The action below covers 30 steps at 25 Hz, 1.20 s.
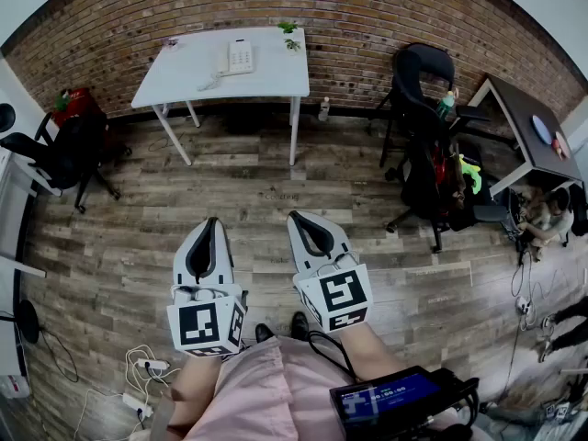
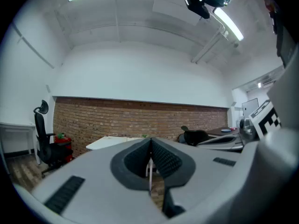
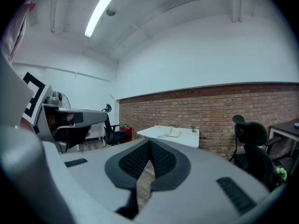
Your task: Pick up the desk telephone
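With left gripper [image 1: 210, 221] and right gripper [image 1: 297, 217] both closed, empty, the desk telephone [image 1: 238, 57] at twelve o'clock looks light, rigid and probably slick, so grip its handset mid-length

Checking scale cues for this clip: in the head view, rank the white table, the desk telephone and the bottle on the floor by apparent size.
1. white table, by far.
2. desk telephone.
3. bottle.
All are similarly distant, so nearness hardly matters.
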{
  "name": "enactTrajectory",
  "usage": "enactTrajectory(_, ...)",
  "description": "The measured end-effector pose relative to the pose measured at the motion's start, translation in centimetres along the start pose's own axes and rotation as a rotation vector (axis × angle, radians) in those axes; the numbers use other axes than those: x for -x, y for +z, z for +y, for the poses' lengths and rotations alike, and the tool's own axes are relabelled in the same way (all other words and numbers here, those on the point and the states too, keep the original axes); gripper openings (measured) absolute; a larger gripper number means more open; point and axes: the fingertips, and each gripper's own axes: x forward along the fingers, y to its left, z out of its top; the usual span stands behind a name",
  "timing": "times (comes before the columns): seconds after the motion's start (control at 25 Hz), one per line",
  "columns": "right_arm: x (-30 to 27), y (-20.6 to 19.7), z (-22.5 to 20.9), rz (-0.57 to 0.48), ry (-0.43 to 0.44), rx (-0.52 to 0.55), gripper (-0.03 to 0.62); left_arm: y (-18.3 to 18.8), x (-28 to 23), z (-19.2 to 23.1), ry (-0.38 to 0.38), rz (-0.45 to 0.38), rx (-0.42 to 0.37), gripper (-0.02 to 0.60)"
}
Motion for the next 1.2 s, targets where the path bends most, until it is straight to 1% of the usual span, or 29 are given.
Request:
enactTrajectory(0.36, 0.0, -0.1, 0.0, 0.007, 0.001, 0.004, -0.003, -0.1, 0.0, -0.1, 0.001, 0.007, -0.005, 0.011)
enactTrajectory(0.52, 0.4, 0.0, -0.6, -0.016, -0.029, -0.028, 0.000, 0.0, 0.4, 0.1, 0.026, -0.017, 0.010, 0.012)
enactTrajectory(0.56, 0.4, -0.1, -0.8, -0.012, -0.027, -0.037, 0.081, 0.1, 0.5, 0.1, 0.027, -0.027, 0.020, 0.063)
enactTrajectory(0.6, 0.4, -0.3, -1.0, -0.007, -0.023, -0.041, 0.205, 0.1, 0.5, 0.0, 0.024, -0.032, 0.031, 0.170)
enactTrajectory(0.64, 0.4, -0.4, -1.3, -0.004, -0.023, -0.040, 0.213, 0.0, 0.3, -0.2, 0.021, -0.034, 0.040, 0.223)
enactTrajectory(0.8, 0.1, -1.0, -2.8, 0.008, -0.025, -0.016, 0.207, -0.3, -0.8, -1.0, 0.027, -0.032, 0.044, 0.230)
enactTrajectory(1.0, -0.3, -1.3, -4.4, 0.017, -0.002, 0.000, 0.195, -0.7, -1.8, -2.1, 0.055, -0.025, 0.033, 0.230)
enactTrajectory(1.2, -1.5, -1.8, -5.1, 0.025, 0.023, 0.004, 0.190, -1.6, -2.7, -1.9, 0.080, -0.007, 0.038, 0.230)
